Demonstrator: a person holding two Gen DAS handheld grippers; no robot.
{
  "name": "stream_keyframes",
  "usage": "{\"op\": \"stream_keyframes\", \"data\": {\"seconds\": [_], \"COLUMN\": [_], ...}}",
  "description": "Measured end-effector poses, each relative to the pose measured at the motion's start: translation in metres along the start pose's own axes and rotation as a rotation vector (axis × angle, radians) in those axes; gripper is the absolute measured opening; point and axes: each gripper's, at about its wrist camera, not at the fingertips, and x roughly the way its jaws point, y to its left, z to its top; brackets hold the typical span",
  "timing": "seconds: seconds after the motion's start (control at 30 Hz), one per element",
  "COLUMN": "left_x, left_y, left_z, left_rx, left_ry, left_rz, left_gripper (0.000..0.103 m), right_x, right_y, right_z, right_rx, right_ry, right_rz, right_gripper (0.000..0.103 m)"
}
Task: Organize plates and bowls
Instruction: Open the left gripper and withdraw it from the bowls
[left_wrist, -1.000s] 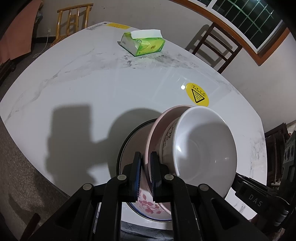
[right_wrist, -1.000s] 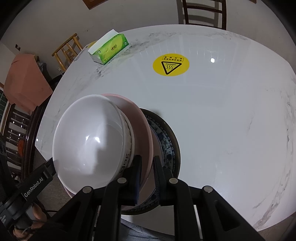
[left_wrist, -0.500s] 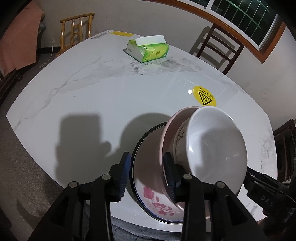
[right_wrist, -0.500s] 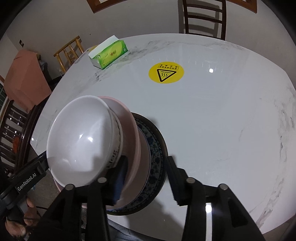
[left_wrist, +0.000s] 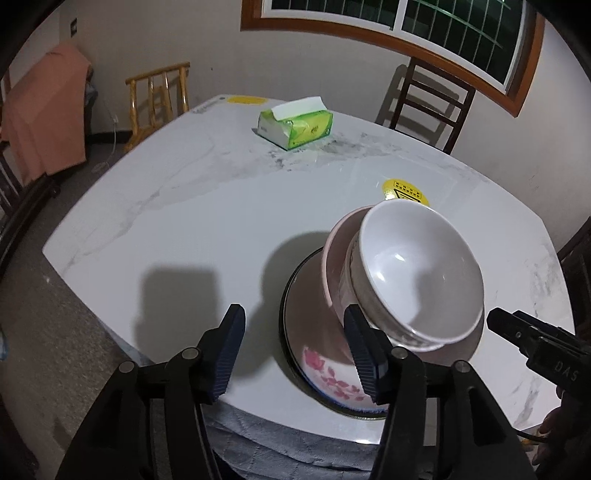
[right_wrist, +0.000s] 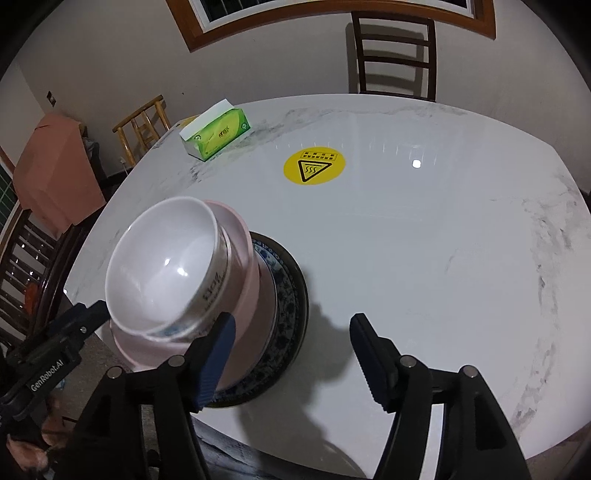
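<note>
A stack stands near the front edge of the white marble table (left_wrist: 184, 221): a dark-rimmed patterned plate (left_wrist: 325, 380) (right_wrist: 291, 291), a pink bowl (left_wrist: 334, 266) (right_wrist: 243, 266) on it, and a white bowl (left_wrist: 417, 266) (right_wrist: 162, 262) on top. My left gripper (left_wrist: 295, 325) hangs at the stack's left side, jaws opening, pads touching nothing; only the plate's left rim shows between them. My right gripper (right_wrist: 291, 325) is at the stack's right side, jaws opening too, with the plate's right rim between them untouched. One black finger (left_wrist: 517, 332) of the right gripper shows beyond the stack.
A green tissue box (left_wrist: 295, 127) (right_wrist: 216, 134) lies at the table's far side. A yellow warning sticker (left_wrist: 406, 192) (right_wrist: 314, 166) marks the middle. A dark wooden chair (right_wrist: 393, 55) and a bamboo chair (left_wrist: 159, 99) stand behind; an orange cloth (left_wrist: 44, 118) hangs left.
Both grippers were shut on the stack's rim. They have let go, spread their jaws and drawn back and a little upward. The stack stays on the table.
</note>
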Motion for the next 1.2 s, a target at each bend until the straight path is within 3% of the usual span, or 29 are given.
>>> {"op": "stream_keyframes", "data": {"seconds": [0.1,0.33,0.77,1.2], "left_x": [-0.008,-0.017,-0.024,-0.023], "left_y": [-0.004,-0.011,-0.033,-0.037], "left_z": [-0.007,-0.022,-0.048,-0.054], "left_rx": [0.012,0.022,0.056,0.059], "left_ry": [-0.008,-0.014,-0.007,-0.003], "left_rz": [-0.001,0.02,0.03,0.042], "left_gripper": [0.052,0.056,0.063,0.063], "right_x": [-0.003,-0.01,-0.024,-0.023], "right_y": [-0.001,0.001,0.026,0.025], "right_z": [-0.008,-0.029,-0.062,-0.073], "right_rx": [-0.009,-0.025,-0.135,-0.13], "right_ry": [-0.014,-0.031,-0.069,-0.071], "right_rz": [0.004,0.034,0.036,0.027], "right_gripper": [0.079,0.084,0.086,0.086]}}
